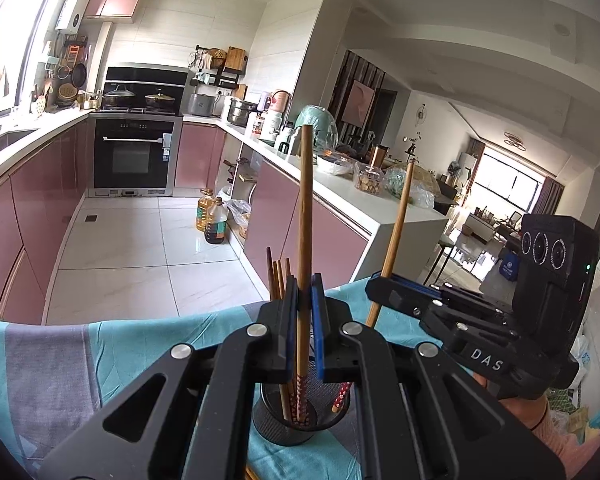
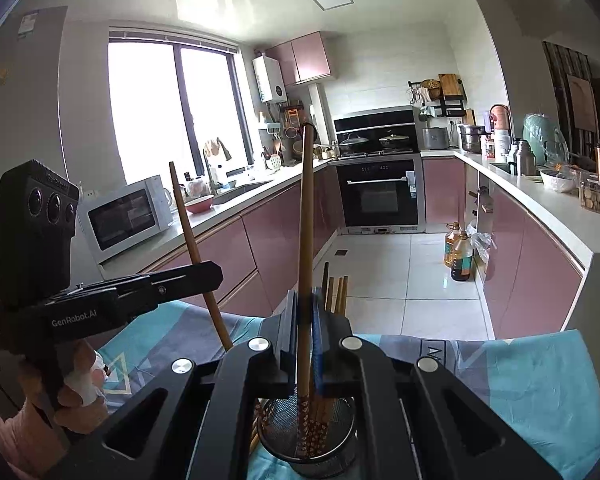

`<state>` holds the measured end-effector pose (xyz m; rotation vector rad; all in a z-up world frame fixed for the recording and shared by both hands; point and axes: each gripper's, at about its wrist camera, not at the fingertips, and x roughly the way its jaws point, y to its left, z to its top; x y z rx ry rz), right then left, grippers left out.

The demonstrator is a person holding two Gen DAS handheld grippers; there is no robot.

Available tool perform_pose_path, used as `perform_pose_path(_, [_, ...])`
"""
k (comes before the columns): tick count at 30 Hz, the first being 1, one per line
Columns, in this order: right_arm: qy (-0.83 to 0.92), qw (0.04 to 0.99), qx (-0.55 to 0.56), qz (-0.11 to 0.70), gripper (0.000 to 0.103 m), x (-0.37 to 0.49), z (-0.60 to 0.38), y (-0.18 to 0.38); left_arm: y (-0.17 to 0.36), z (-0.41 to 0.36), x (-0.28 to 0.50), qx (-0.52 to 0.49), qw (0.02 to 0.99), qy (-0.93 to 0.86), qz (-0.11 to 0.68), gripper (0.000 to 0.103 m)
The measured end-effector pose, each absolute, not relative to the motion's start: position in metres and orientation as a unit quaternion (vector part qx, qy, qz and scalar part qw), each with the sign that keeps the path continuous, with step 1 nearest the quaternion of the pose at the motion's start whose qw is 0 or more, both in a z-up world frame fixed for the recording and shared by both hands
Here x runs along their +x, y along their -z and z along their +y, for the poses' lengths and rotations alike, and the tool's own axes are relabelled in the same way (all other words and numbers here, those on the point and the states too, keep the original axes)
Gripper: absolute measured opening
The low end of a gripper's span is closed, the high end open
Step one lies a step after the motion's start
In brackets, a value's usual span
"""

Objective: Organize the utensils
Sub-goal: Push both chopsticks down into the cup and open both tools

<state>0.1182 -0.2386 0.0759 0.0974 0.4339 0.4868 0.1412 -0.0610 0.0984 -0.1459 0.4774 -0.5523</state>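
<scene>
Left gripper (image 1: 305,300): clamped on a chopstick (image 1: 303,216).
Right gripper (image 2: 309,308): clamped on another chopstick (image 2: 306,216).
Mesh holder (image 1: 288,428): near cloth's (image 1: 140,344) far edge.
Handling: likely light, stiff, slippery; hold mid-shaft.

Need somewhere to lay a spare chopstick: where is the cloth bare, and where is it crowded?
Bare cloth lies left of the mesh cup and right of it, out to its edge. Crowded over the cup: left gripper and right gripper each clamp a chopstick standing in it.
</scene>
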Motion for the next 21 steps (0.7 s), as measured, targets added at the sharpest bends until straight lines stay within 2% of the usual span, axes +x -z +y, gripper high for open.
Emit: perform_pose_path(21, [-0.225, 0.911, 0.043, 0.342, 0.006, 0.148, -0.235, -0.016, -0.043, -0.085, 0.173, 0.008, 0.894, 0.269, 0.359, 0.007])
